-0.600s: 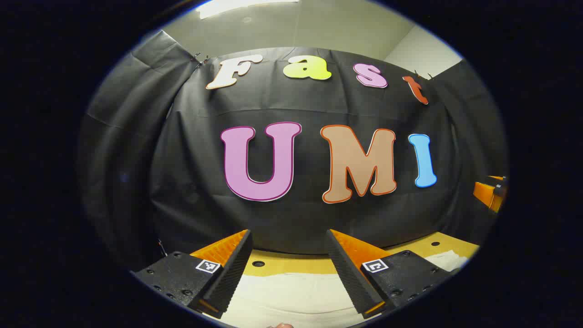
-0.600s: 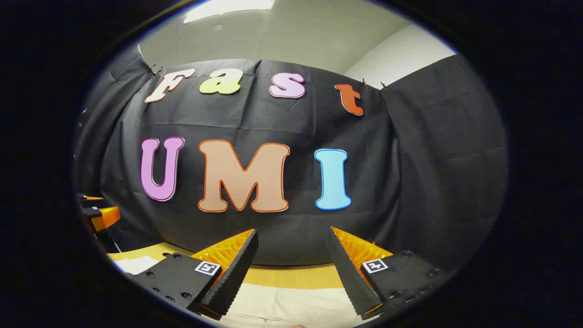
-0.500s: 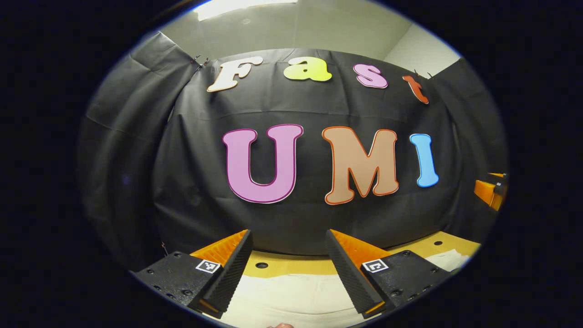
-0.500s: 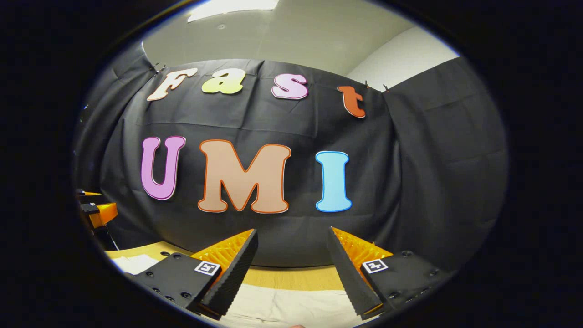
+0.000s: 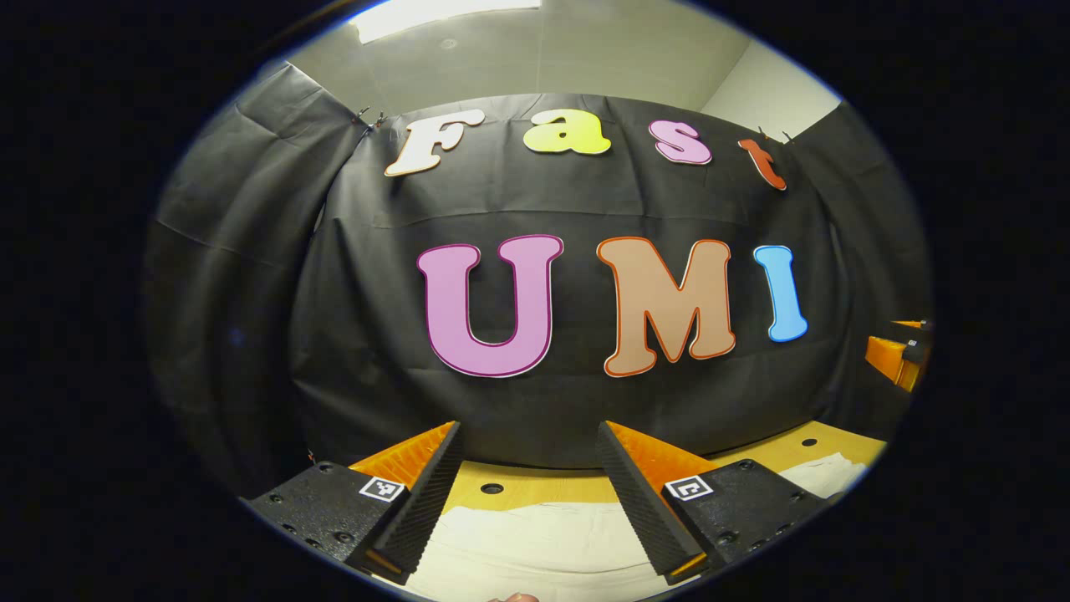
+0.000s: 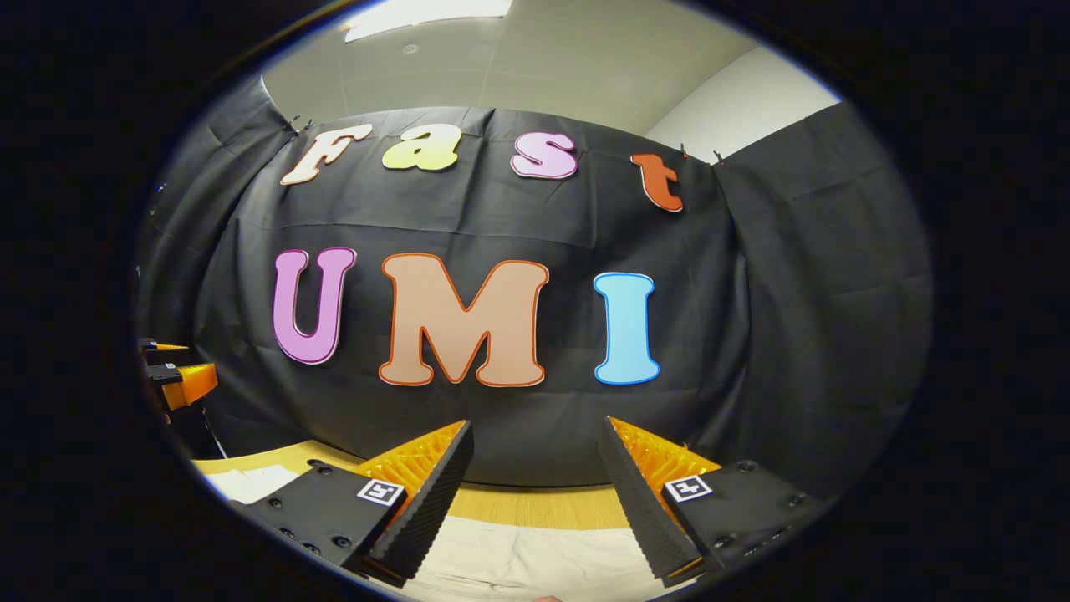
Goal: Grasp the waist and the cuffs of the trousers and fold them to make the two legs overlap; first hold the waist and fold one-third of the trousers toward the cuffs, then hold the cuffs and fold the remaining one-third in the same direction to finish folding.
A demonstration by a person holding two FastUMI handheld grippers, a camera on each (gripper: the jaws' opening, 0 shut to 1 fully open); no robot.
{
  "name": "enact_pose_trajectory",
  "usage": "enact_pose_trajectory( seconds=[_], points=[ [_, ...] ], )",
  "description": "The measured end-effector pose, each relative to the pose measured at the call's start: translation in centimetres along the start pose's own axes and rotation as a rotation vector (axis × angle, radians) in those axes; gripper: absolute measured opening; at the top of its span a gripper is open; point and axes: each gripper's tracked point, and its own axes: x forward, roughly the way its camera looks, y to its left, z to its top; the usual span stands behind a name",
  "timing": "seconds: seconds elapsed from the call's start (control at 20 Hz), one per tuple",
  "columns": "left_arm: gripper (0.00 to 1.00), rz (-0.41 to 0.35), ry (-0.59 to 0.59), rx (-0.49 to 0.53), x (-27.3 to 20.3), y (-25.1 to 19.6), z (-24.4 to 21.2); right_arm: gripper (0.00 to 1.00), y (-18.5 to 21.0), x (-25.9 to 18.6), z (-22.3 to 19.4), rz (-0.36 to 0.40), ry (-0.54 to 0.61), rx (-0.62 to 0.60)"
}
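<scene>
Cream-white trousers (image 5: 535,543) lie flat on the wooden table (image 5: 535,487) under both grippers; more of the same cloth (image 6: 535,560) lies below the right one. My left gripper (image 5: 528,447) hangs above the trousers, open, with nothing between its fingers. My right gripper (image 6: 535,445) is likewise open and empty above the cloth. In the left gripper view the right gripper (image 5: 899,355) pokes in at the far right edge. In the right gripper view the left gripper (image 6: 180,376) sits at the far left edge. Waist and cuffs cannot be told apart here.
The black booth wall (image 5: 535,401) rises straight ahead at the table's far edge, close to both grippers. Small round holes (image 5: 491,487) dot the tabletop near the wall. More black cloth (image 6: 827,318) closes the right side.
Both views have shifted a little: the wall has slid slightly right and the table edge sits a bit lower in the left gripper view. Jaws stay equally wide.
</scene>
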Motion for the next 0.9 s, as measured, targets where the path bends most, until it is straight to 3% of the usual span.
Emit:
enact_pose_trajectory(
  seconds=[0.3, 0.7, 0.85, 0.9],
  points=[
    [0.97, -0.001, -0.005, 0.046, -0.9, 1.0, -0.6, 0.97, 1.1, -0.6, 0.0, 0.023, -0.005, -0.008],
    [0.94, -0.065, 0.056, 0.316, -2.8, 3.8, -4.3, 0.97, 2.7, -0.6, -0.8, 0.045, 0.002, 0.006],
    [0.95, -0.107, 0.118, 0.432, -4.1, 5.4, -7.0, 0.98, 3.3, -0.7, -1.2, 0.056, 0.003, 0.001],
    [0.99, -0.117, 0.141, 0.47, -4.6, 5.9, -7.9, 0.98, 3.5, -0.8, -1.4, 0.058, 0.005, 0.001]
  ],
)
